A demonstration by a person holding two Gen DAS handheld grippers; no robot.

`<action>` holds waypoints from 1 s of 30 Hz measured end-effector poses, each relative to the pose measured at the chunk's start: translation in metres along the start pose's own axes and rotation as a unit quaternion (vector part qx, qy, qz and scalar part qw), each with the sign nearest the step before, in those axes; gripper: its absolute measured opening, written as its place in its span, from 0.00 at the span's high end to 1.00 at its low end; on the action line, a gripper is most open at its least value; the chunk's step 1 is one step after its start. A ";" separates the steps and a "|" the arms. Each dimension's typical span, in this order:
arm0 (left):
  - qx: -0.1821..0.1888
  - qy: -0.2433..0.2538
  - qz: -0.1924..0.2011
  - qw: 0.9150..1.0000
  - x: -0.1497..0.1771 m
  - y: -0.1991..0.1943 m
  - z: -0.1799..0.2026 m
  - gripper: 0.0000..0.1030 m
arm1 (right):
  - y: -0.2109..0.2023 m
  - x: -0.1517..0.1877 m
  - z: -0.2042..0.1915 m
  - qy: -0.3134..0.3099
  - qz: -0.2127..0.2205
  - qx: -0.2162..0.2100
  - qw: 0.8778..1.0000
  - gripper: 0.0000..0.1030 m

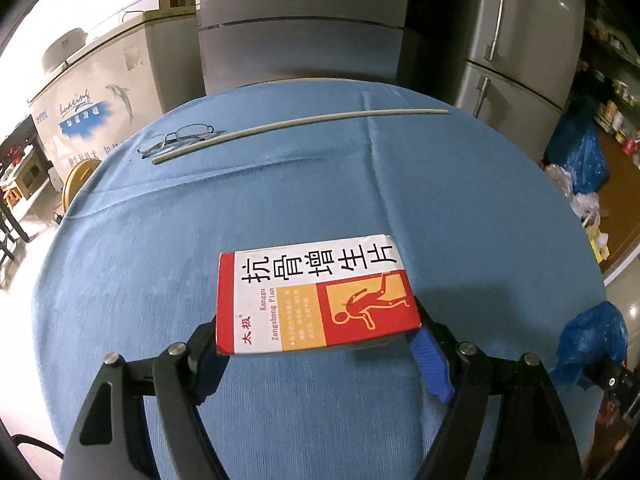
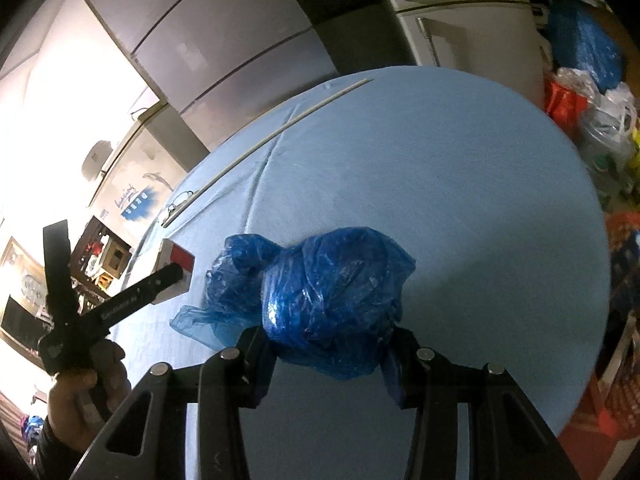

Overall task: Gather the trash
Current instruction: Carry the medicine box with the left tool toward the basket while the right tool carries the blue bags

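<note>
A red, white and yellow medicine box (image 1: 316, 300) with Chinese print sits between the fingers of my left gripper (image 1: 316, 336), which is shut on it just above the blue tablecloth (image 1: 280, 200). The box also shows in the right wrist view (image 2: 176, 266), held by the left gripper. My right gripper (image 2: 330, 356) is shut on a crumpled blue plastic bag (image 2: 324, 296). That bag shows at the right edge of the left wrist view (image 1: 592, 336).
A pair of glasses (image 1: 180, 138) and a long thin pale stick (image 1: 296, 126) lie at the far side of the table. Grey refrigerators (image 1: 520, 32) stand behind it. Plastic bags and clutter (image 2: 592, 92) sit on the floor to the right.
</note>
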State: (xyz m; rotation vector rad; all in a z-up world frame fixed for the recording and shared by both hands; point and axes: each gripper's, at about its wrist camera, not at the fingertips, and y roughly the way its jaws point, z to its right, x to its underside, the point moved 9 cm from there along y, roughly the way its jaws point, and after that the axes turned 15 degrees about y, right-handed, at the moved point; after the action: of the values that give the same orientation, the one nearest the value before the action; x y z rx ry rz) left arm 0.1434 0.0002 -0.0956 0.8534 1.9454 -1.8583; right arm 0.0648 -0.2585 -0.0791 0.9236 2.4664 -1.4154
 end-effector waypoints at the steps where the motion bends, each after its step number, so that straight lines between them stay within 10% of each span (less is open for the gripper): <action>1: 0.002 0.002 0.001 1.000 0.002 -0.002 0.002 0.22 | -0.002 0.001 0.002 0.002 0.001 0.001 1.000 0.54; 30: 0.027 0.078 0.021 0.996 -0.005 -0.036 0.090 0.22 | -0.099 -0.012 0.097 0.091 0.090 0.018 0.992 0.54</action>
State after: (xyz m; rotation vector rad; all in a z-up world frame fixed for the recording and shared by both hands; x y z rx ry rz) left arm 0.1092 -0.0879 -0.0735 1.0763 1.9590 -1.8784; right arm 0.0010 -0.3801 -0.0544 1.3018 2.4122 -1.3755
